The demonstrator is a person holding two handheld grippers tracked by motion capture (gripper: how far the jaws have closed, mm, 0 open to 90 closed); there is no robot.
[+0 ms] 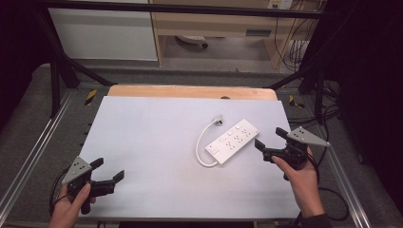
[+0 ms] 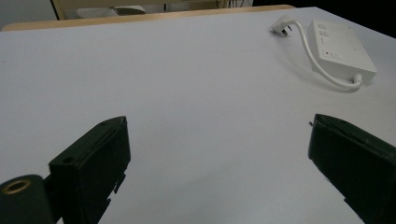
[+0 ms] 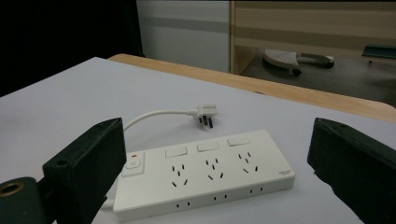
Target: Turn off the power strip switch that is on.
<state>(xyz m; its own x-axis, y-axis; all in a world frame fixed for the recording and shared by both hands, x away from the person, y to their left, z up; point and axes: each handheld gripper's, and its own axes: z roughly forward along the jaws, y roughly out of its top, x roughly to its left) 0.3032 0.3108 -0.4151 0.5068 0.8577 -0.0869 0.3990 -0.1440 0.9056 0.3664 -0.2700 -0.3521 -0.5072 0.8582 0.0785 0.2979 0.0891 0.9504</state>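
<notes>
Hovering wide and empty, the right claw (image 1: 270, 142) faced the power strip (image 3: 205, 172) on the surface (image 1: 152, 142) — probably approaching — while the left claw (image 1: 108, 171) waited wide too.

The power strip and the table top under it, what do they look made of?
The power strip looks like smooth white moulded plastic, with a faint sheen on its casing. The table top seems a matte pale grey sheet, perhaps laminate, over a light wooden board showing at the far edge.

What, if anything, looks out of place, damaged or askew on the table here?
Nothing stands out. The white power strip lies flat and intact, at a slant to the table edges, its cord curling to an unplugged plug.
</notes>
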